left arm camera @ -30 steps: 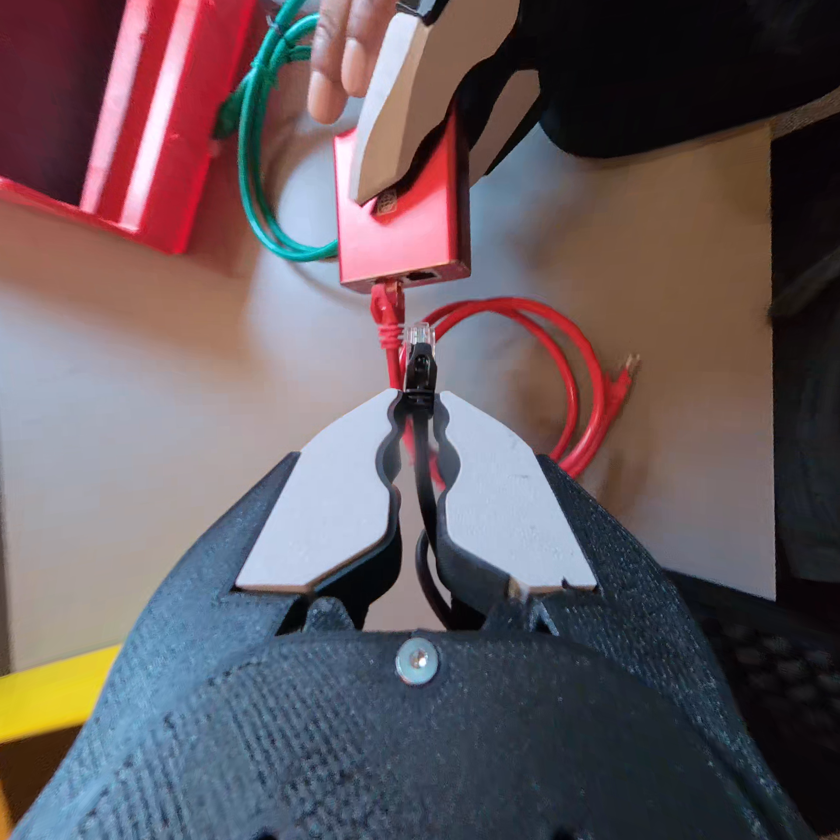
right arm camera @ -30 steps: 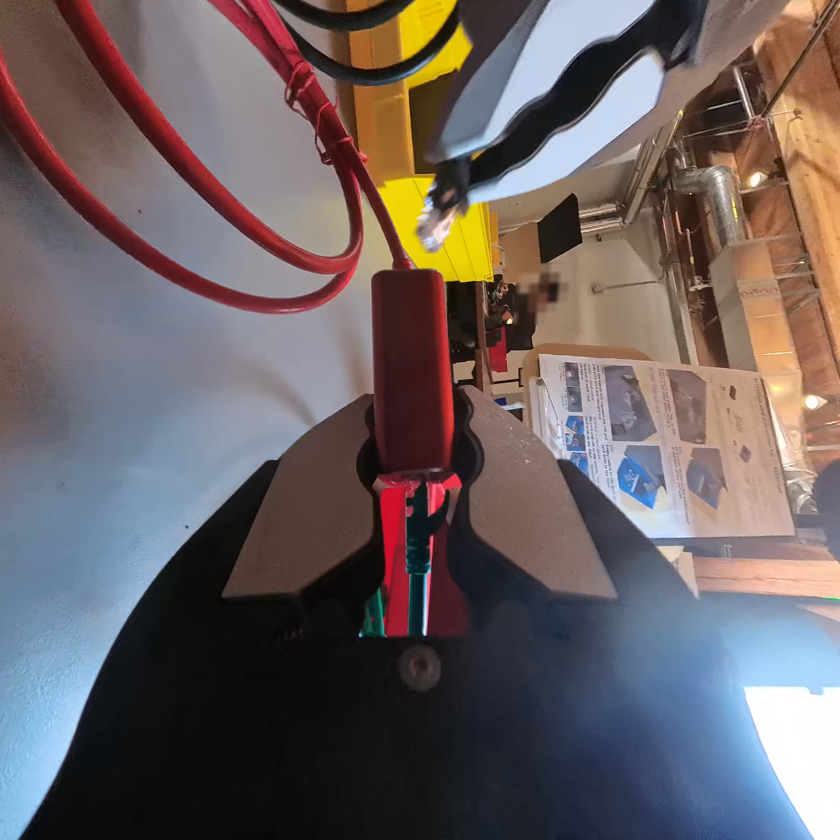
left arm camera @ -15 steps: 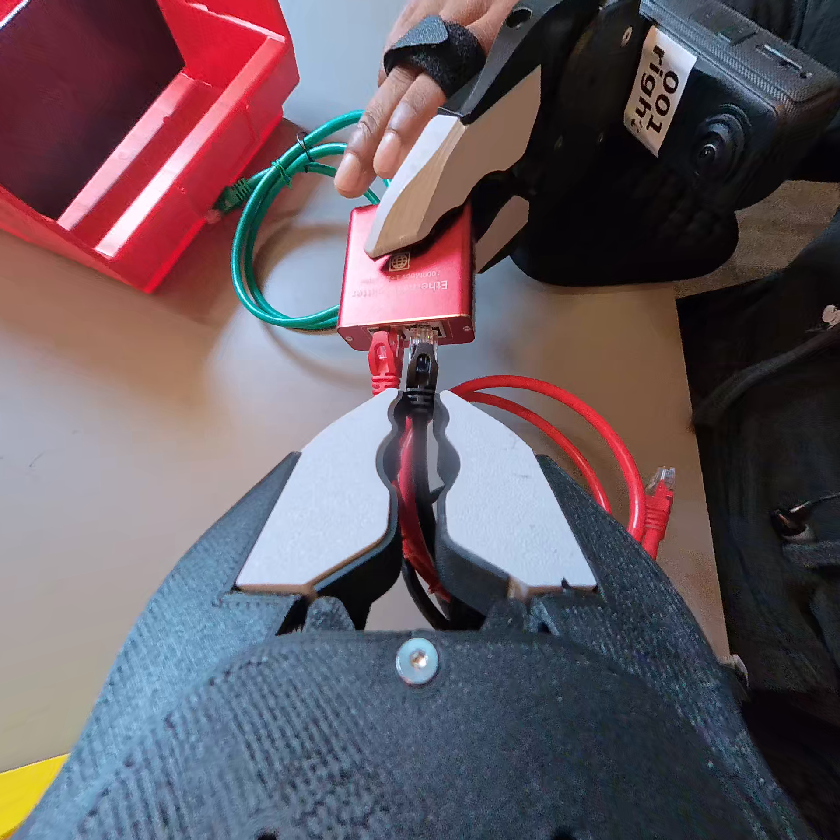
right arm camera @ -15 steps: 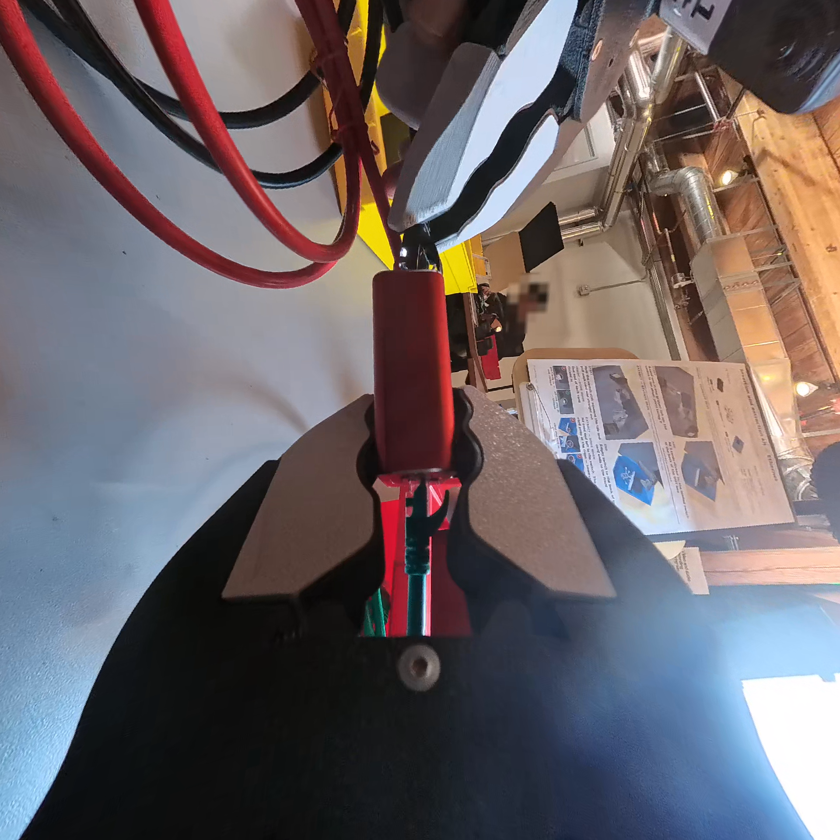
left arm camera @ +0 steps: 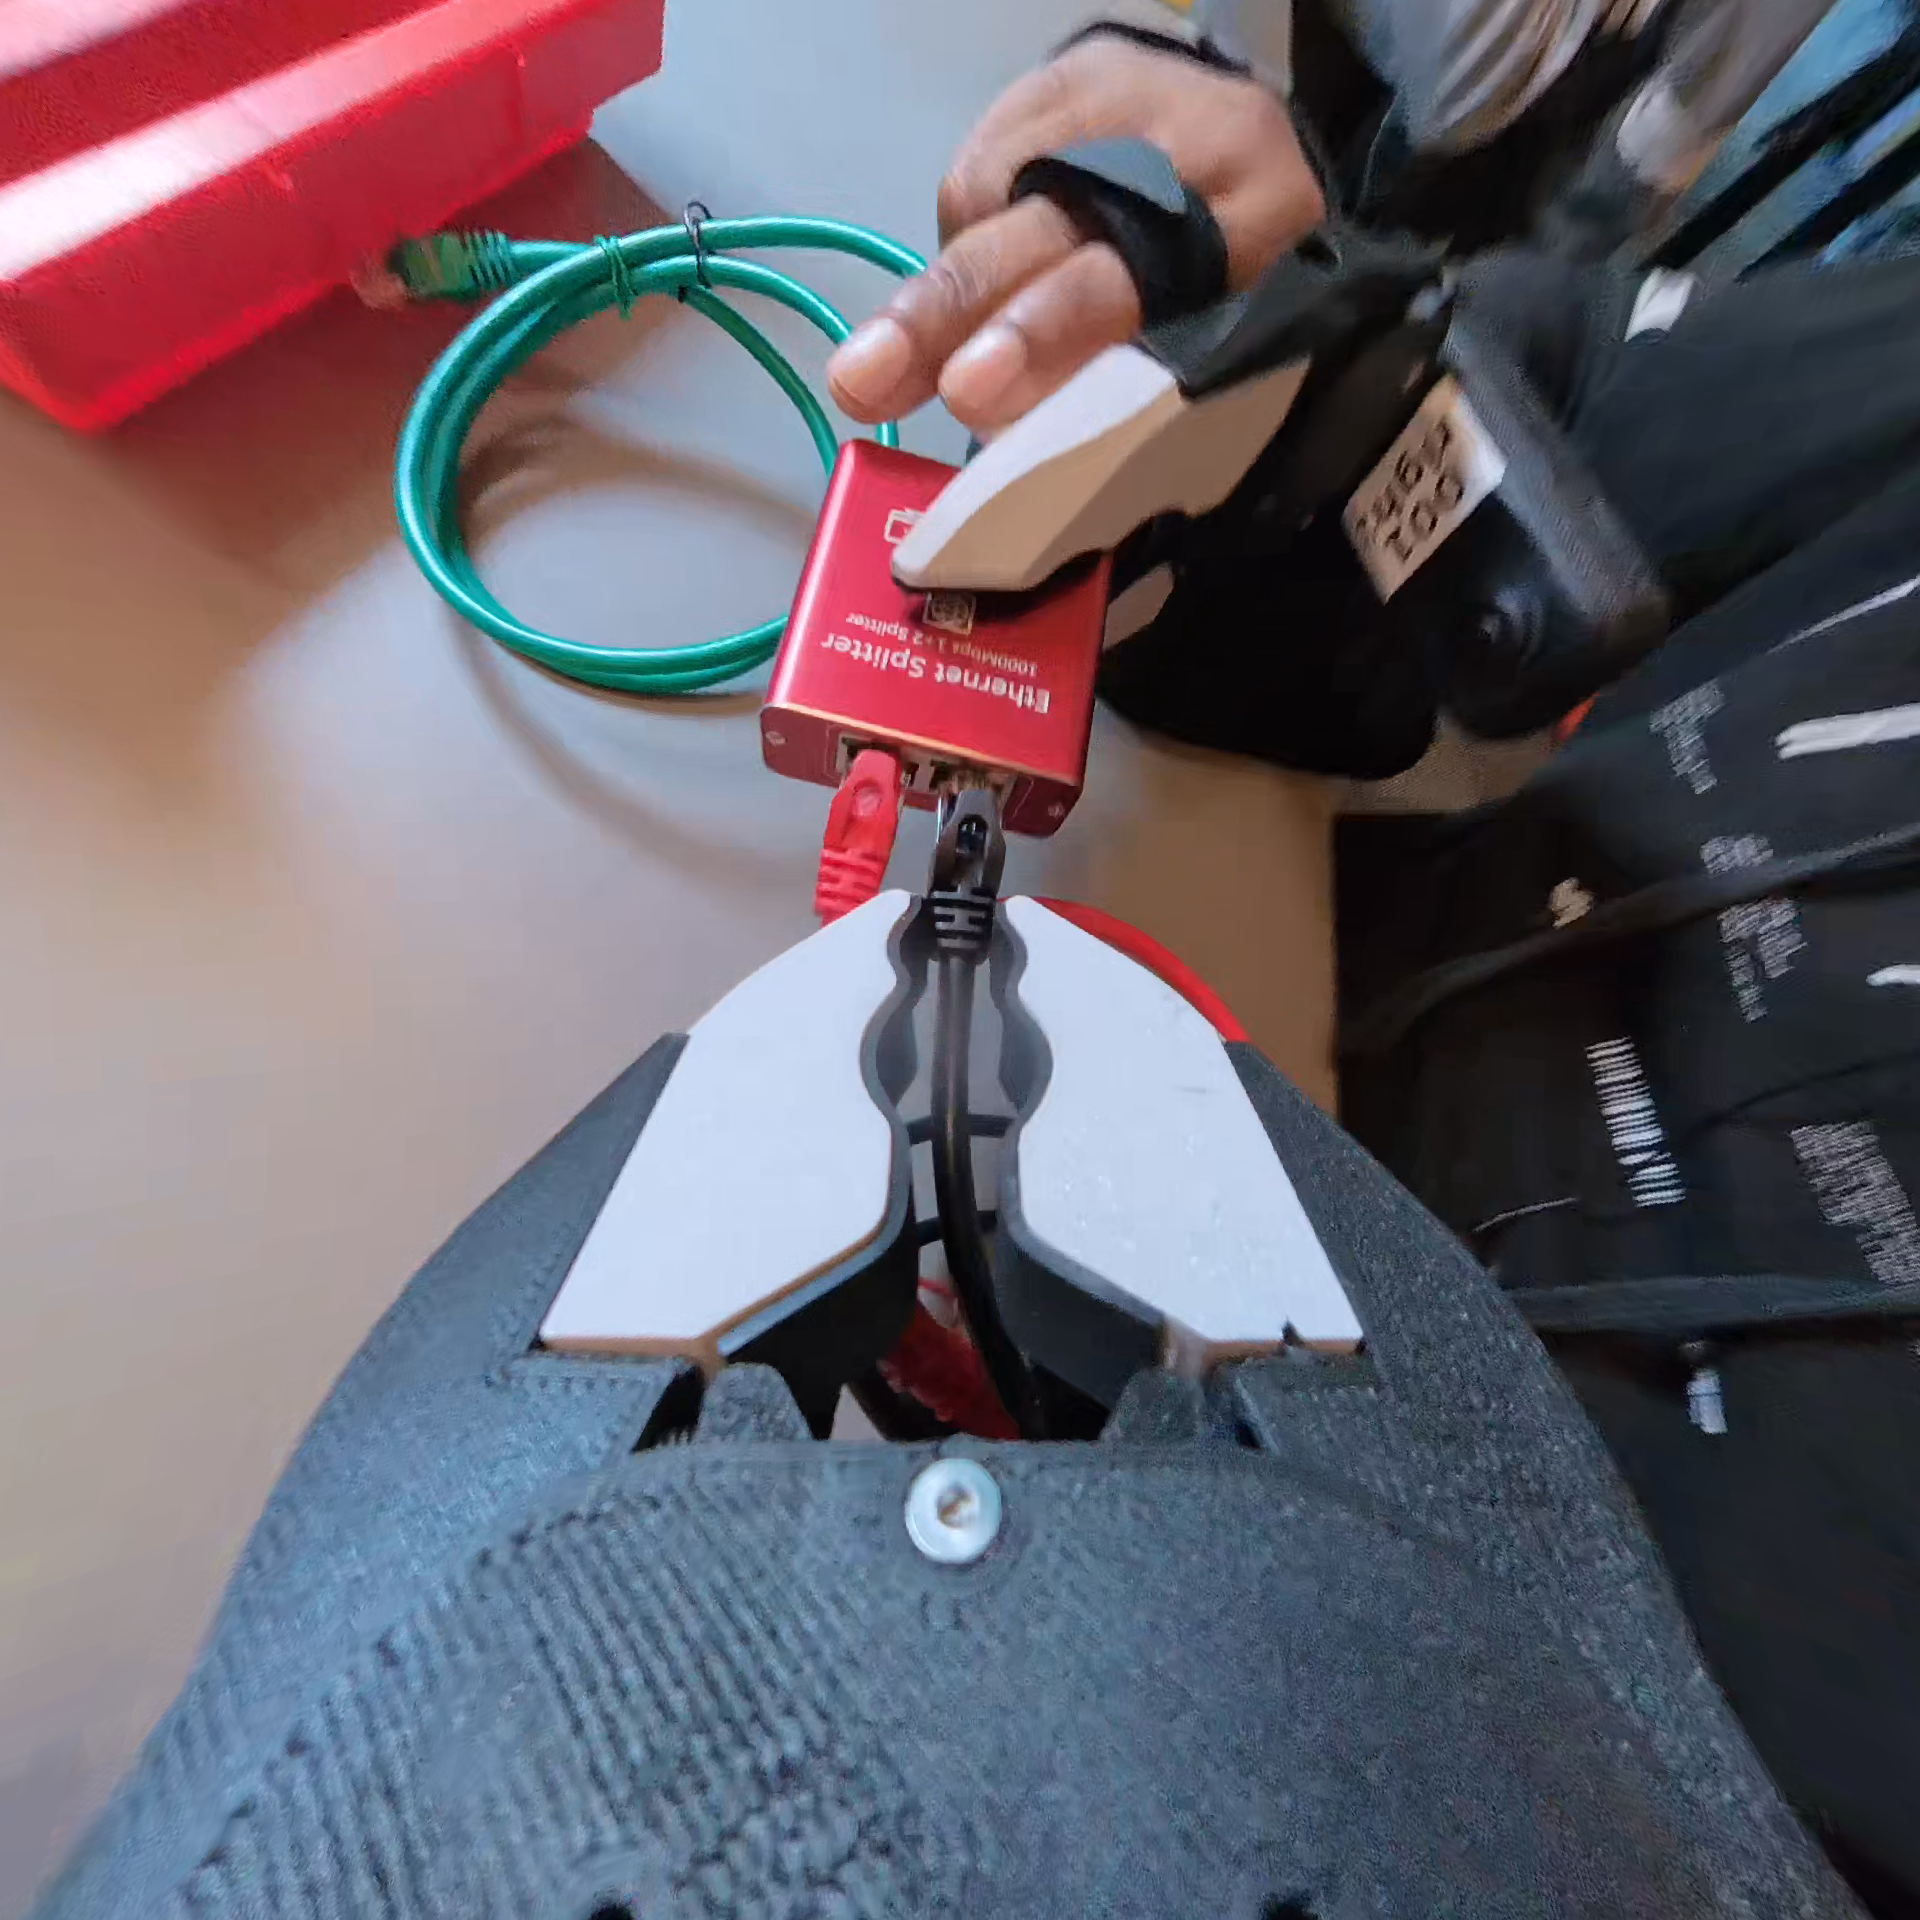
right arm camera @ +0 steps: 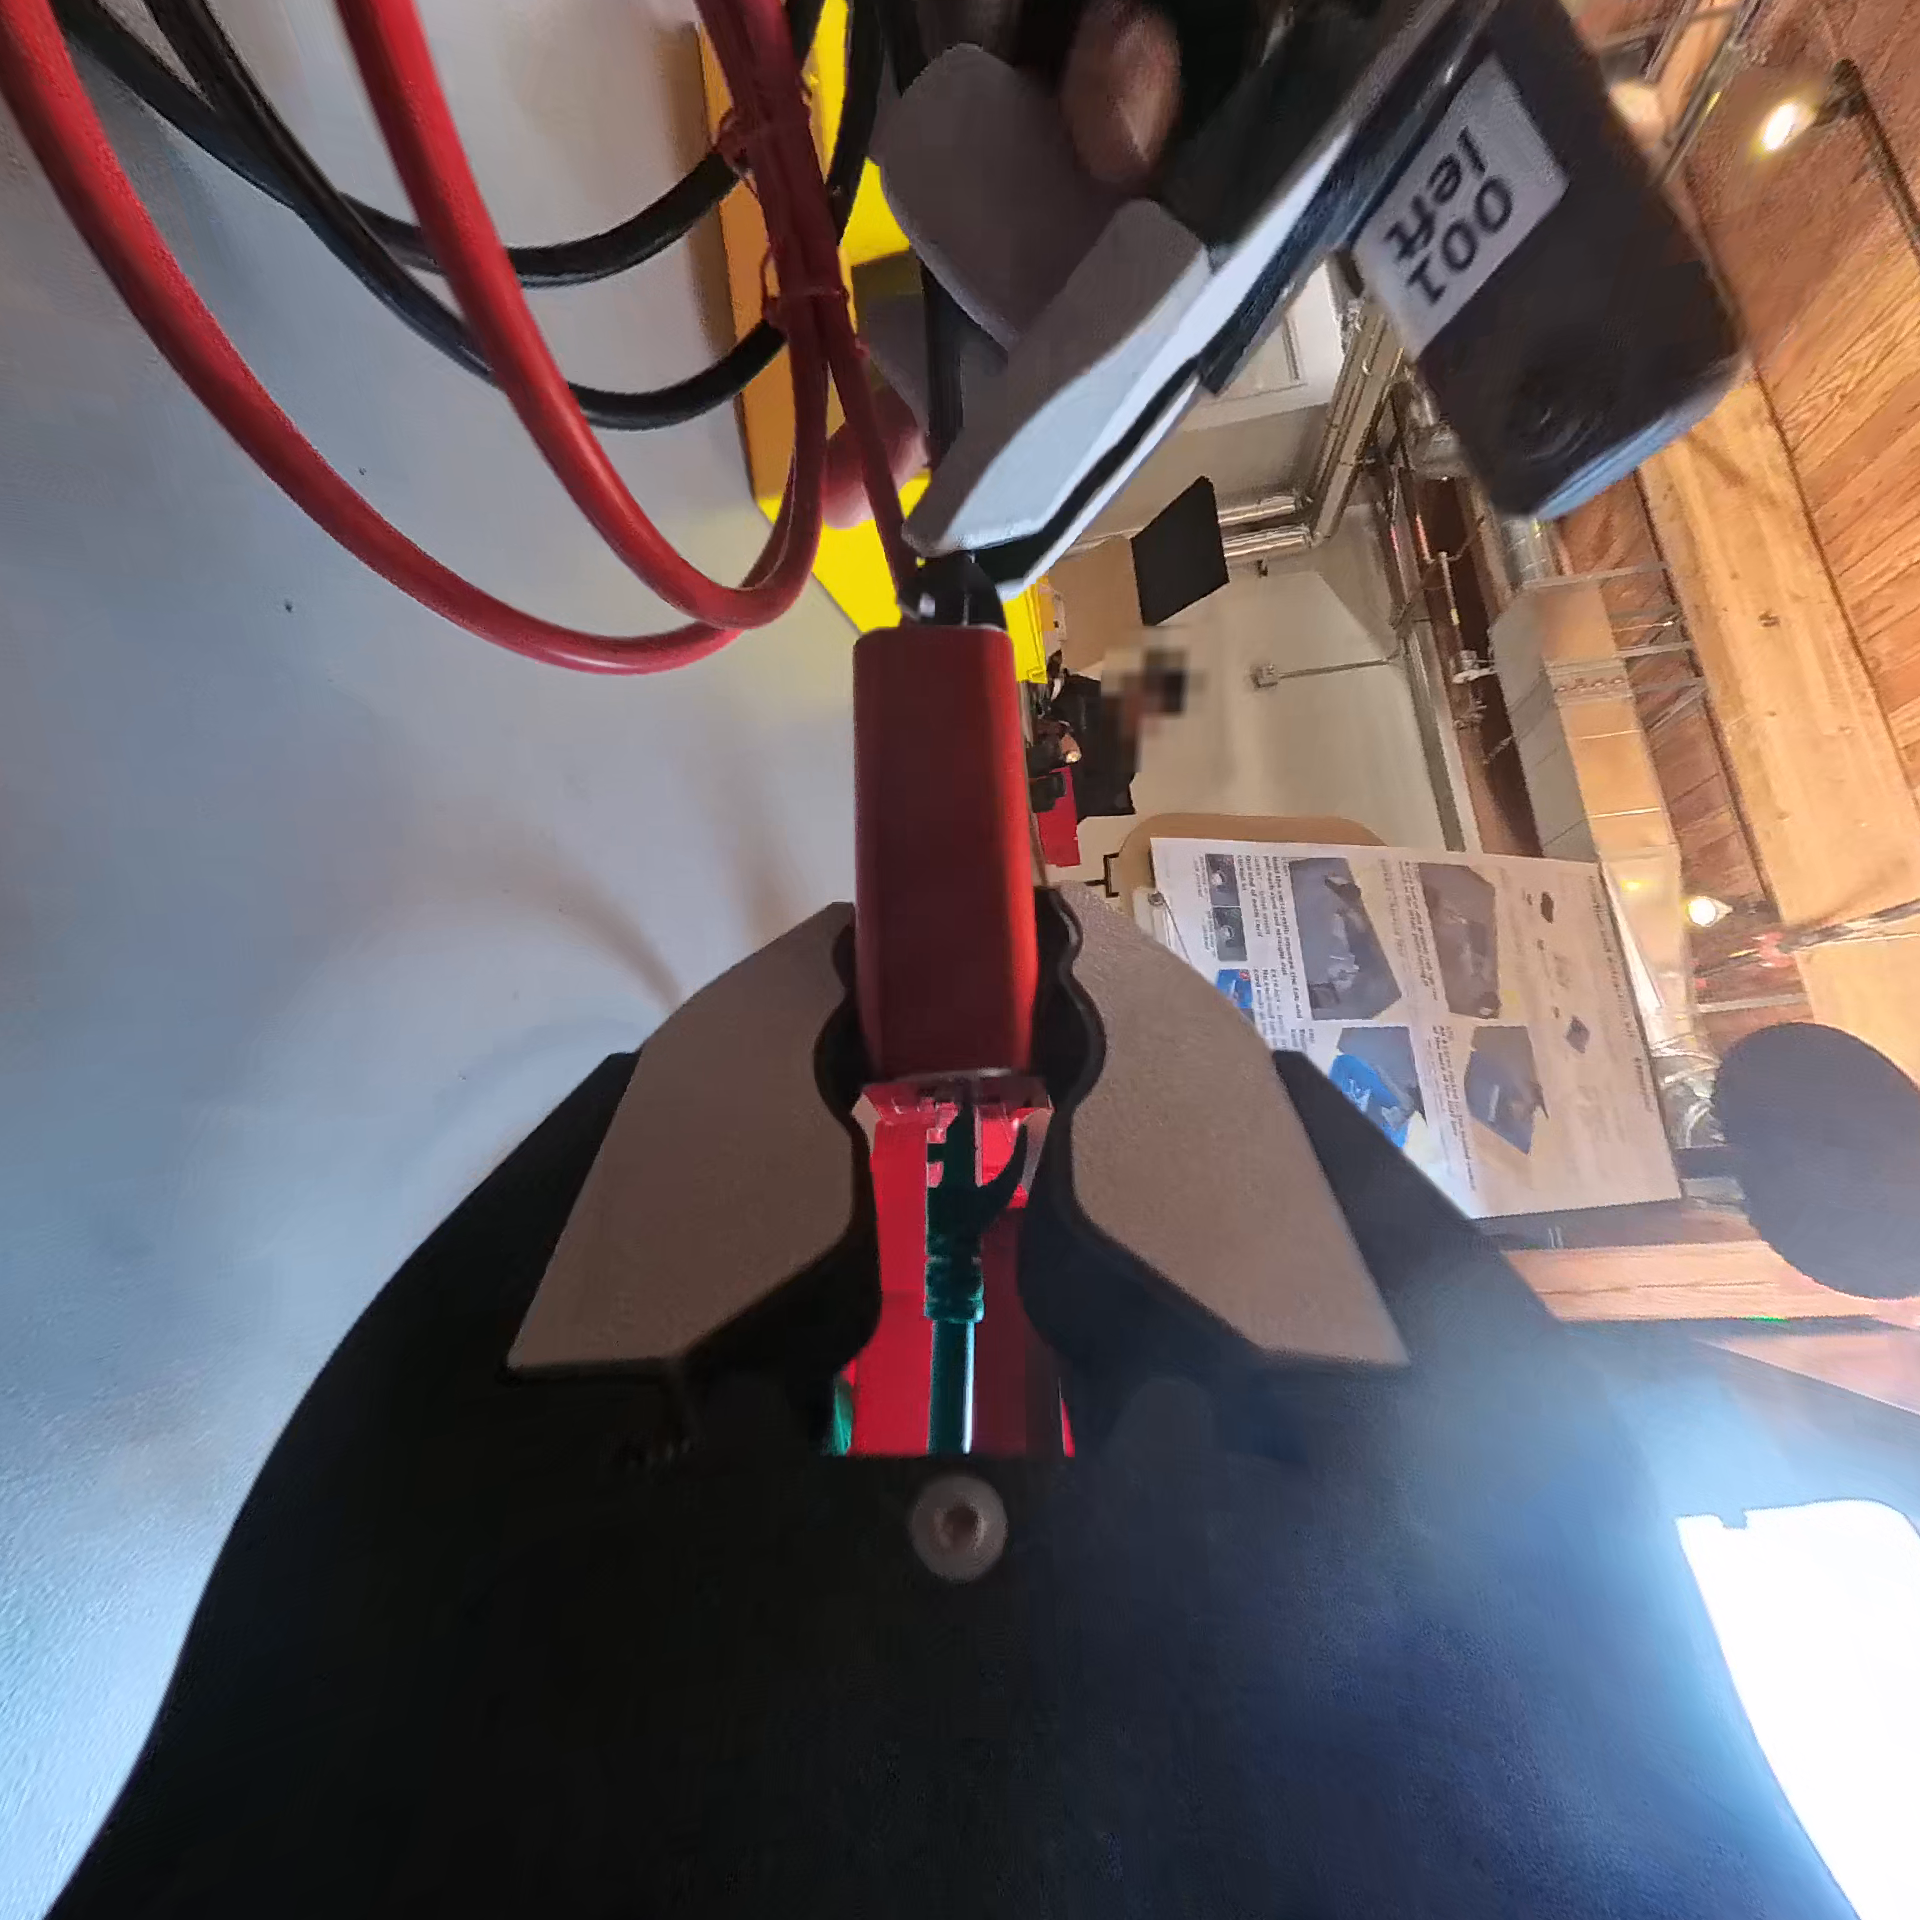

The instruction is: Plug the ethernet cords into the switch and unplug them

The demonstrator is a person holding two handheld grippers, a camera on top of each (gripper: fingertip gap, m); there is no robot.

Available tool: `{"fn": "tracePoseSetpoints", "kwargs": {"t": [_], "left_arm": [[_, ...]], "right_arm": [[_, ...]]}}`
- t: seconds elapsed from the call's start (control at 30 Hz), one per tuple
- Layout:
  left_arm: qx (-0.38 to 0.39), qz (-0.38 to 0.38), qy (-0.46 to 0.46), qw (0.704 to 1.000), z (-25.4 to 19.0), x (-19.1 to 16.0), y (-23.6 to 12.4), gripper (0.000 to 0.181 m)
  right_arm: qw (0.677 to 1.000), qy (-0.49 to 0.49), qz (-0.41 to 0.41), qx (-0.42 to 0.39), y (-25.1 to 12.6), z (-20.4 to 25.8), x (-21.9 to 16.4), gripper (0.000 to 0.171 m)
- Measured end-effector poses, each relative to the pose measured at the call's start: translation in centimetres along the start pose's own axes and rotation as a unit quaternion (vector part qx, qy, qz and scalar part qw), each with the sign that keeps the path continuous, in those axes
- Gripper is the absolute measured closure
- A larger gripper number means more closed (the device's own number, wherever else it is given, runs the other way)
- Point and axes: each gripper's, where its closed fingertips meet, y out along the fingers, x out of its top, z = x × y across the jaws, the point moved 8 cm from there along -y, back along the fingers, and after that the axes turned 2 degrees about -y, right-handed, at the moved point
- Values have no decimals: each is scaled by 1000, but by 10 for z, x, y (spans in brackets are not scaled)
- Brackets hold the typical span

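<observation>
1. Stuff lying around: a red bin sits at the far left of the pale surface, and a coiled green cord lies between the bin and the switch, with its loose plug near the bin. The person's hand and a dark jacket crowd the right side.
2. The switch is a small red metal box, lifted and tilted, with its port side facing the left tool. A red cord plug already sits in the left port.
3. Left tool: fingers pressed together on the black cord, pinching it just behind the plug. The plug tip is at the port next to the red one; can't tell if it's fully seated, that bit is blurry.
4. Right tool: clamped on the back end of the switch, one finger on each flat face.
5. Only the right wrist view shows the green plug going into the switch's rear end, between the tool's own fingers, plus loops of red cord and black cord hanging past a yellow bin, and a poster board in the room behind.
6. Only the left wrist view shows the port row and the green coil.
</observation>
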Motion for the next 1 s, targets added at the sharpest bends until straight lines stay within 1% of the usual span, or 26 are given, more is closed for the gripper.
{"fn": "tracePoseSetpoints", "kwargs": {"t": [0.07, 0.17, 0.33, 0.43, 0.53, 0.6, 0.67, 0.73, 0.8, 0.83, 0.87, 0.9, 1.0], "left_arm": [[10, 15, 1, 1000, 2, -2, 4, 170], [14, -1, 17, 1000, 2, -2, 5, 171], [18, -7, 117, 993, -6, -7, 8, 171], [40, -12, 147, 988, -8, -13, 14, 171], [73, -30, 154, 985, -9, -17, 15, 170], [113, -23, 177, 977, -12, -19, 11, 168], [129, -16, 197, 972, -20, -19, 8, 161], [155, -2, 217, 964, -28, -19, 5, 160], [192, 23, 248, 949, -34, -20, 5, 159], [222, 35, 264, 938, -36, -20, 4, 159], [257, 45, 277, 925, -36, -20, 1, 155], [277, 49, 286, 916, -36, -20, -3, 155], [279, 57, 286, 915, -38, -23, -3, 163]], "right_arm": [[1000, -14, 7, 7, 1, 3, 1, 142], [1000, -12, 3, 0, 0, 4, 0, 143], [999, 1, -36, 6, -6, 5, 7, 143], [999, 2, -47, 19, -7, 8, 8, 143], [998, -3, -50, 23, -6, 8, 10, 143], [999, -1, -42, 18, -2, 7, 10, 142], [999, 4, -45, 12, -2, 2, 11, 142], [999, 14, -49, 11, -2, 0, 12, 142], [999, 19, -50, 13, -2, -1, 12, 142], [999, 21, -46, 17, -3, 0, 12, 142], [999, 23, -42, 20, -3, 0, 10, 142], [999, 24, -38, 21, -4, 1, 8, 142], [999, 24, -43, 16, -5, -1, 10, 142]]}}
